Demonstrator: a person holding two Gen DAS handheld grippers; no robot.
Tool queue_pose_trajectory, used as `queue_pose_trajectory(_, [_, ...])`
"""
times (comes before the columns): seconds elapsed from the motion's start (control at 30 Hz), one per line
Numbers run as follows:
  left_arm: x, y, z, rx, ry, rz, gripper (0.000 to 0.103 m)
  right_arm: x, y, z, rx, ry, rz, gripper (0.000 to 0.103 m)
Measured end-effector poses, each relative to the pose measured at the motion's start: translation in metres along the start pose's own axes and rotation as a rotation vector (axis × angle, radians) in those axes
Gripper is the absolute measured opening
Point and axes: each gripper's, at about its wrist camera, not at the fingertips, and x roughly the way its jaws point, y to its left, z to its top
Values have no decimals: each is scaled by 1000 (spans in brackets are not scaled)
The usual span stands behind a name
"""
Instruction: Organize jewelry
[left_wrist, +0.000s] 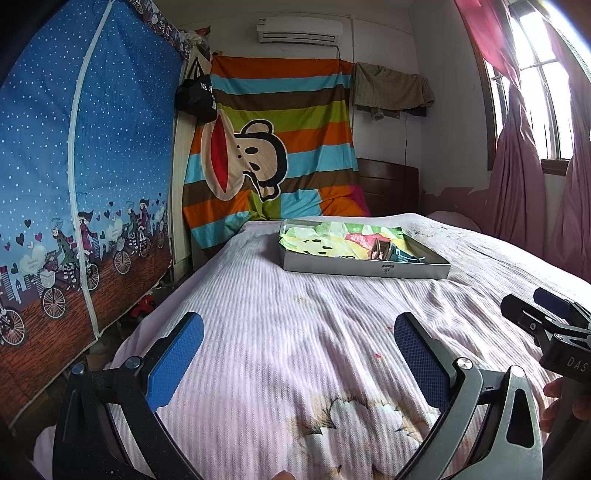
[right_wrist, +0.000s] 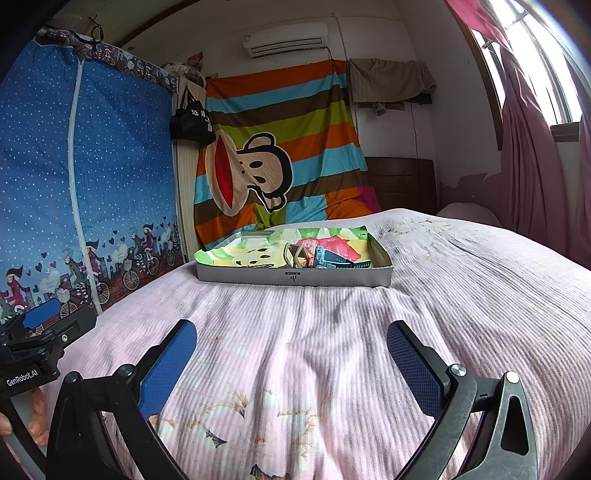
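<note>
One shallow grey box (left_wrist: 364, 266) sits on the bed (left_wrist: 295, 332), upper centre of both frames, lined with a multicoloured cloth (right_wrist: 258, 247). Two jewelry items can be counted inside it: one brownish bracelet-like band (right_wrist: 295, 254) and, just beside it to the right, one blue-strapped watch (right_wrist: 332, 260). Finer detail is too small to tell.

Left hand-held gripper (left_wrist: 299, 354): both blue pads spread wide, nothing between them, poised low over the pink ribbed bedcover and aimed toward the box, well apart from it. Right hand-held gripper (right_wrist: 291, 354): likewise spread wide and empty, same low forward pose.

At the left edge of the right wrist view, the left device's body is visible with fingers (right_wrist: 37, 417) wrapped around its handle. At the right edge of the left wrist view, the right device appears with a hand (left_wrist: 561, 402) below it.

The left wrist view shows the box from its left corner; the right wrist view faces the box's front wall squarely and shows the contents more plainly.
</note>
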Motion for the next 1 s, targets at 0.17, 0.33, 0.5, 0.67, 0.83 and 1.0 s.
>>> queue_pose_trajectory(0.17, [0, 1, 1, -1, -1, 0, 101, 0, 0, 0, 0, -1, 0, 103])
queue_pose_trajectory(0.33, [-1, 2, 1, 0, -2, 0, 101, 0, 0, 0, 1, 0, 0, 103])
queue_pose_trajectory(0.5, [0, 2, 1, 1, -2, 0, 101, 0, 0, 0, 0, -1, 0, 103])
queue_pose_trajectory(0.67, [-1, 2, 1, 0, -3, 1, 101, 0, 0, 0, 0, -1, 1, 103])
queue_pose_trajectory(0.83, [-1, 2, 1, 1, -2, 1, 101, 0, -1, 0, 1, 0, 0, 103])
queue_pose_trajectory(1.0, [-1, 3, 2, -1, -1, -1, 101, 0, -1, 0, 2, 1, 1, 103])
